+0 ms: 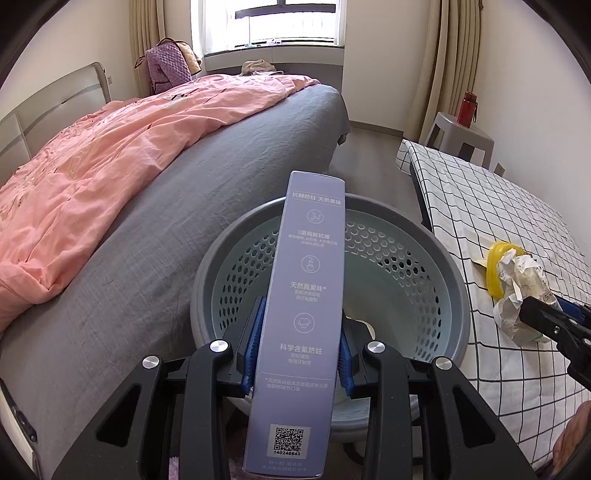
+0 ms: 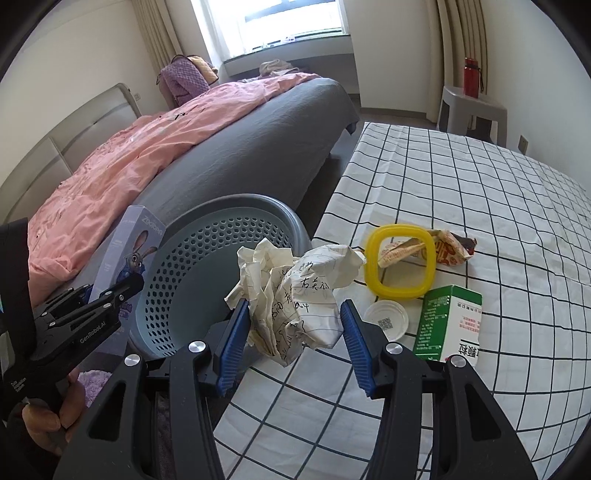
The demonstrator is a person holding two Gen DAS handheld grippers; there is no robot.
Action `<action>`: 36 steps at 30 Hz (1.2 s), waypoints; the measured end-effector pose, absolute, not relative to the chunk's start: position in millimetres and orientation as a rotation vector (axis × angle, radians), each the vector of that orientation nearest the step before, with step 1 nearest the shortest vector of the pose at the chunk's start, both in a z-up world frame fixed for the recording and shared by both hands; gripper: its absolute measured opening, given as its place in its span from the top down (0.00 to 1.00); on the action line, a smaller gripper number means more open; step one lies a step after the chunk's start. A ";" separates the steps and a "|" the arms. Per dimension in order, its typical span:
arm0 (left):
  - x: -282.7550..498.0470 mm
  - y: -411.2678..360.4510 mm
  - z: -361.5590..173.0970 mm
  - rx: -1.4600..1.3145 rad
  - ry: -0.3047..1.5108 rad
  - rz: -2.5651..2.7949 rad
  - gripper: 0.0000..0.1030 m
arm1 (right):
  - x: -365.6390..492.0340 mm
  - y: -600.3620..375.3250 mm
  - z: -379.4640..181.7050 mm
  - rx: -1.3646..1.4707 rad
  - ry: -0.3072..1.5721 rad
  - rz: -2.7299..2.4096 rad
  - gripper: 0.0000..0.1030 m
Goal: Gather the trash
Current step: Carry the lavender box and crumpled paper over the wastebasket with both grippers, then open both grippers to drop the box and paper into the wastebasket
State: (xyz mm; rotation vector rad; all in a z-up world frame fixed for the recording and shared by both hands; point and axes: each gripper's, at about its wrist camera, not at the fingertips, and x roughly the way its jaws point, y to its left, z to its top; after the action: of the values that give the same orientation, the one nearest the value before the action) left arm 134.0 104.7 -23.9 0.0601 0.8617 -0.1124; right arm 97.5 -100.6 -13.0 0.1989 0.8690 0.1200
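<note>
Sunlight from a window at the top centre of both views falls into a small bedroom with pale walls and beige curtains. Filling the left half of each frame is a bed with a grey sheet and a rumpled pink quilt; a purple blanket sits in a heap near its far end. On the right lies a table covered in a white cloth with a black grid. Beyond it, in the upper right, a grey stool carries a red bottle.

Between bed and table, low in the centre of the left wrist view, stands a round grey-blue basket with perforated walls, its rim just beside the table edge.

Over the basket, the left gripper has its blue pads clamped on a long lavender box, which points away from the camera and hides the middle of the basket.

On the cloth, the right gripper has its jaws apart on either side of a crumpled paper ball with handwriting on it; whether the pads touch the paper I cannot tell. The ball rests at the table edge nearest the basket. Just behind it lies a yellow plastic ring over a crushed wrapper. Near the right jaw sit a small white lid and a green and white carton.
</note>
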 end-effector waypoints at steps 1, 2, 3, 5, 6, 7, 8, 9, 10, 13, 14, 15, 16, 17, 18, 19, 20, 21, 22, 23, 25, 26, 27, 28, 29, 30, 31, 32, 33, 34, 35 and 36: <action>138.4 105.7 -25.0 0.062 0.863 -0.111 0.68 | 100.5 -97.5 -13.3 0.196 0.868 0.125 0.52; 142.5 106.9 -26.3 0.063 0.866 -0.109 0.68 | 103.4 -94.5 -13.8 0.194 0.869 0.131 0.52; 145.4 107.6 -27.9 0.063 0.869 -0.109 0.68 | 106.8 -92.5 -14.2 0.193 0.870 0.138 0.52; 151.3 109.0 -31.6 0.063 0.876 -0.107 0.68 | 113.4 -86.8 -15.5 0.190 0.872 0.151 0.52; 153.7 109.5 -33.7 0.064 0.880 -0.105 0.68 | 116.3 -84.0 -16.3 0.188 0.872 0.155 0.52; 155.6 109.7 -36.2 0.064 0.883 -0.104 0.68 | 120.0 -80.7 -17.3 0.186 0.873 0.157 0.52; 157.0 110.0 -38.9 0.063 0.887 -0.102 0.68 | 122.6 -78.6 -18.7 0.187 0.874 0.159 0.52; 158.3 110.1 -42.1 0.063 0.893 -0.101 0.68 | 124.9 -76.7 -20.5 0.192 0.876 0.161 0.52; 158.5 110.1 -44.8 0.063 0.897 -0.101 0.68 | 126.8 -75.4 -22.5 0.199 0.879 0.165 0.52; 159.9 109.8 -49.7 0.062 0.904 -0.101 0.68 | 133.4 -69.0 -27.9 0.200 0.890 0.174 0.52; 160.3 110.2 -49.9 0.057 0.904 -0.105 0.68 | 134.9 -66.8 -29.0 0.195 0.892 0.176 0.52; 160.3 110.6 -49.5 0.054 0.901 -0.110 0.68 | 136.2 -64.9 -30.1 0.190 0.895 0.178 0.52; 160.1 110.8 -48.7 0.053 0.897 -0.113 0.68 | 137.2 -63.0 -31.0 0.186 0.897 0.180 0.52; 160.0 110.7 -48.2 0.053 0.892 -0.115 0.68 | 138.4 -61.6 -31.9 0.184 0.899 0.180 0.52; 160.0 110.3 -47.8 0.053 0.888 -0.118 0.68 | 139.8 -60.7 -32.4 0.184 0.901 0.182 0.52; 160.4 110.4 -47.5 0.051 0.887 -0.121 0.68 | 140.7 -60.3 -32.9 0.186 0.902 0.182 0.52; 161.4 110.8 -47.5 0.048 0.887 -0.124 0.68 | 141.7 -59.2 -33.1 0.186 0.902 0.182 0.51; 161.9 111.3 -47.8 0.045 0.888 -0.124 0.68 | 142.4 -59.0 -33.0 0.186 0.901 0.181 0.50; 162.5 111.9 -48.0 0.042 0.890 -0.124 0.68 | 142.6 -58.8 -32.8 0.185 0.900 0.180 0.50; 162.7 112.9 -48.1 0.036 0.892 -0.123 0.68 | 142.8 -58.6 -32.5 0.187 0.897 0.180 0.48; 162.4 115.2 -47.6 0.027 0.890 -0.120 0.66 | 142.9 -59.1 -30.6 0.190 0.888 0.181 0.44; 162.2 116.3 -47.2 0.024 0.887 -0.118 0.62 | 142.9 -59.4 -29.7 0.192 0.884 0.182 0.41; 161.8 117.2 -47.0 0.022 0.884 -0.114 0.58 | 142.4 -59.5 -28.9 0.193 0.880 0.180 0.40; 161.4 117.7 -46.6 0.022 0.881 -0.111 0.58 | 142.4 -60.0 -28.5 0.193 0.879 0.181 0.39; 161.0 118.0 -46.4 0.022 0.879 -0.108 0.58 | 142.6 -59.9 -28.1 0.192 0.879 0.180 0.39; 160.7 118.4 -46.4 0.020 0.878 -0.108 0.57 | 142.2 -60.0 -28.2 0.191 0.880 0.180 0.39; 160.5 118.7 -46.4 0.018 0.878 -0.107 0.57 | 141.9 -60.0 -28.2 0.191 0.881 0.180 0.39; 160.3 119.1 -46.6 0.017 0.878 -0.106 0.57 | 142.0 -59.5 -28.4 0.192 0.882 0.179 0.39; 160.1 119.5 -46.7 0.015 0.878 -0.105 0.57 | 141.5 -59.7 -28.8 0.193 0.882 0.178 0.39; 160.0 120.3 -46.8 0.013 0.878 -0.104 0.56 | 142.0 -59.8 -28.8 0.194 0.883 0.178 0.39; 160.0 120.9 -46.8 0.011 0.878 -0.103 0.56 | 141.9 -60.0 -29.2 0.194 0.884 0.177 0.39; 159.6 121.3 -46.7 0.011 0.877 -0.100 0.55 | 141.6 -60.2 -29.5 0.195 0.885 0.177 0.39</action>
State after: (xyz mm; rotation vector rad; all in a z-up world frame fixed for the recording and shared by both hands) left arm 159.6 121.3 -46.7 0.0108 0.8771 -0.1001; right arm 141.6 -60.2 -29.5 0.1951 0.8847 0.1766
